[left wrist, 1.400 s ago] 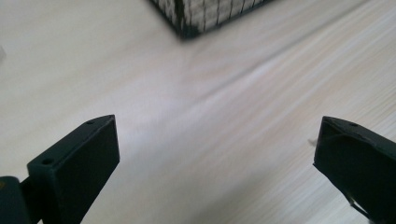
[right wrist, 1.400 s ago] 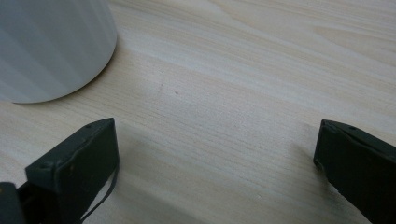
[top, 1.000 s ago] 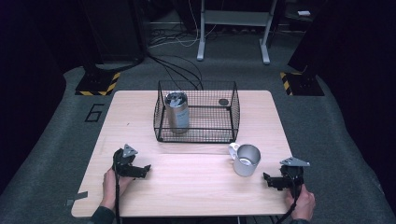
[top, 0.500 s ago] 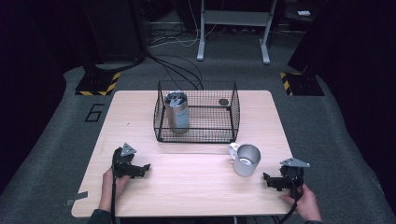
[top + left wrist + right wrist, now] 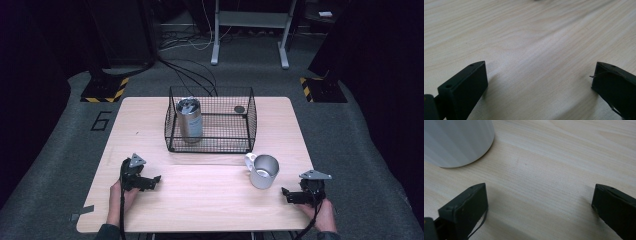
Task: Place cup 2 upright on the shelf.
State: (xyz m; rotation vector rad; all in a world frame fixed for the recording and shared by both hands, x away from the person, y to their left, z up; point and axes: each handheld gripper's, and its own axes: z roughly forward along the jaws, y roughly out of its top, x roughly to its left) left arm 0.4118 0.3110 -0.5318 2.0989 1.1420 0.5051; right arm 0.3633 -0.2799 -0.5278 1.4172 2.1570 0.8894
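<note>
At frame centre, a steel tumbler (image 5: 190, 120) is enclosed by a wire basket (image 5: 210, 146); below right, a mug (image 5: 263, 171) is flanked by the right gripper (image 5: 289, 195). Left gripper (image 5: 153, 181): jaws likewise spread, empty.

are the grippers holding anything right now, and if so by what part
Nothing is held. The left gripper and the right gripper both stand open over the bare light wooden table; the white mug sits untouched near the right one.
</note>
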